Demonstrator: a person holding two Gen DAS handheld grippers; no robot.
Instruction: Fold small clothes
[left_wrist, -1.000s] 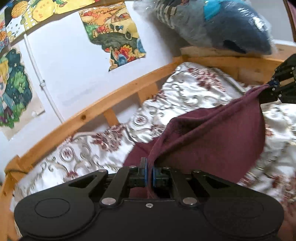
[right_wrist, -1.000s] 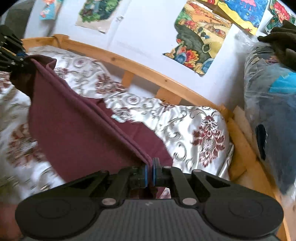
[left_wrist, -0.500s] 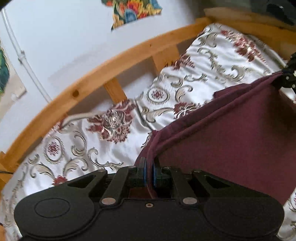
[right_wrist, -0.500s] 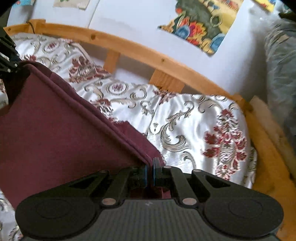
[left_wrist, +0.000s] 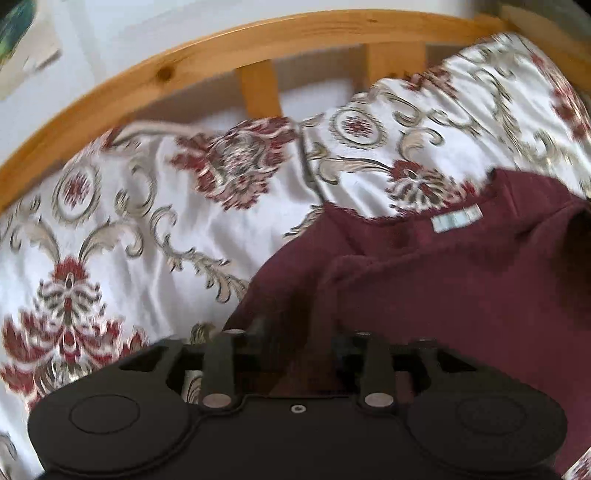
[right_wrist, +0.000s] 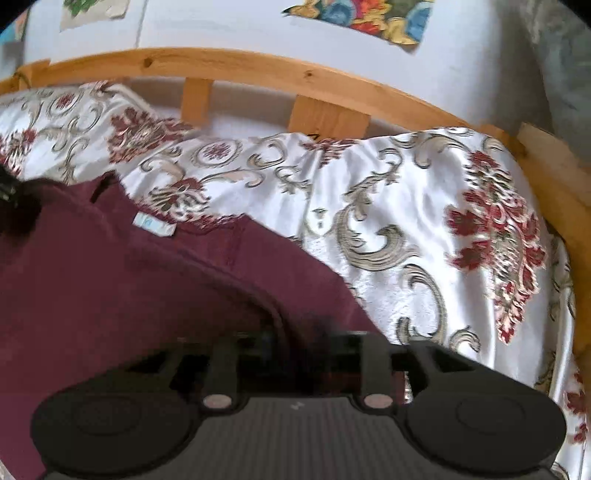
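Observation:
A maroon garment (left_wrist: 461, 295) lies on the bed cover, its upper layer folded forward so a pale neck label (left_wrist: 456, 218) shows just beyond the folded edge. My left gripper (left_wrist: 291, 332) hovers low over the garment's left corner. Its jaws are opening and the blurred fingers (left_wrist: 258, 328) stand apart, with cloth lying loose between them. In the right wrist view the same garment (right_wrist: 110, 288) and label (right_wrist: 153, 224) show. My right gripper (right_wrist: 295, 332) is over the right corner, jaws also opening, with the fold's edge slack between them.
The bed cover (left_wrist: 147, 221) is white satin with dark red flowers and gold scrolls. A wooden rail (right_wrist: 258, 70) curves along the far side against a white wall with posters (right_wrist: 362, 14). A plastic-wrapped bundle (right_wrist: 561, 55) sits at the far right.
Both grippers came down and forward with the garment's edge stretched between them. The cloth now lies folded on the bed, and both pairs of jaws have parted and let the edge go.

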